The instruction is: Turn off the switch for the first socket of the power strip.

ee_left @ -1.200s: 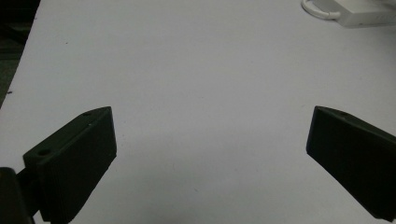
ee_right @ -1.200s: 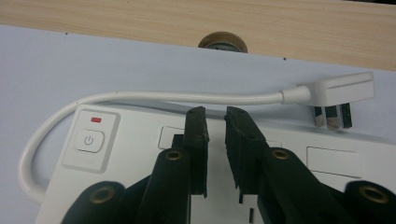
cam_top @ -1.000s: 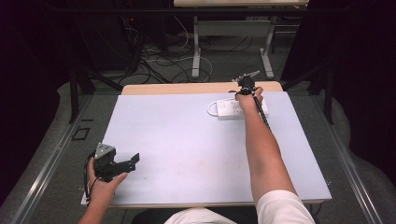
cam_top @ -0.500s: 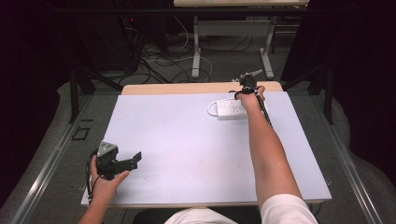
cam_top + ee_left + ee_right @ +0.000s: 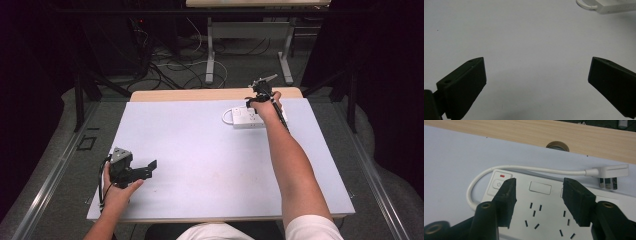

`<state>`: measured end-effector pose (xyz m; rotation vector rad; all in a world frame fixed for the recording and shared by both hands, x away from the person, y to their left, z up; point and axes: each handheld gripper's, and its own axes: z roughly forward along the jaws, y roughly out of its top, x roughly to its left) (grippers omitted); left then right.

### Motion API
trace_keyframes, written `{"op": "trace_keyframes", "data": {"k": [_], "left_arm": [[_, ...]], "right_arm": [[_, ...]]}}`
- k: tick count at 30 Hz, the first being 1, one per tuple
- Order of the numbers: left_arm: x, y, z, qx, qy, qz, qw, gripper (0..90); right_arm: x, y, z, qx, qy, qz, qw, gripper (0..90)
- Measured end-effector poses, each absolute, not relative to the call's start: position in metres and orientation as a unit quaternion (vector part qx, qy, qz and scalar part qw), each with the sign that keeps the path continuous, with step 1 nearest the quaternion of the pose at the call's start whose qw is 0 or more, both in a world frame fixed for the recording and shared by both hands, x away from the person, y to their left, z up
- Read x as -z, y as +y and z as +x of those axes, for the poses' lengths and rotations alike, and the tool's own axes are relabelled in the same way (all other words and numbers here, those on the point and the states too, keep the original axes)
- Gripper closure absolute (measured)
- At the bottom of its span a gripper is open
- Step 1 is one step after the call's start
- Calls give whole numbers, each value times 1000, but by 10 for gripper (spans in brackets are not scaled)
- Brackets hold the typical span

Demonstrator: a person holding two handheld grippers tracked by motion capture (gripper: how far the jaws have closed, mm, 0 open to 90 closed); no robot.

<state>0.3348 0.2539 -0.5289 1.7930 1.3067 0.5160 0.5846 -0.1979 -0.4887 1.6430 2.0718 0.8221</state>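
Observation:
A white power strip (image 5: pixel 239 118) lies flat at the far right of the white tabletop (image 5: pixel 200 150). My right gripper (image 5: pixel 253 102) hangs just over it, pointing down. In the right gripper view its jaws (image 5: pixel 537 187) stand apart above the socket face (image 5: pixel 546 202) and have just been opening; nothing is pinched between them. The strip's power button (image 5: pixel 498 184) with a red light sits by the left jaw. Its short white cable (image 5: pixel 524 168) loops round to the plug (image 5: pixel 610 172), which lies on the table. My left gripper (image 5: pixel 149 169) rests at the near left, open (image 5: pixel 536 67) and empty.
A wooden strip (image 5: pixel 574 137) with a round grommet hole (image 5: pixel 557 145) runs along the table's far edge. Cables and desk legs (image 5: pixel 210 55) lie on the floor beyond. The far-off power strip (image 5: pixel 614 6) shows in the left gripper view.

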Motion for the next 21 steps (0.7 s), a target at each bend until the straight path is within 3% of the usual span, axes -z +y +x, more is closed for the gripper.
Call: {"op": "trace_keyframes", "data": {"k": [15,21], "left_arm": [[530,243,345,-199,510,721,425,16],[530,241,348,-199,505,723,428,16]], "right_arm": [[485,-189,575,-282,747,573,186,170],[483,-186,569,-283,753,563,192,132]]}}
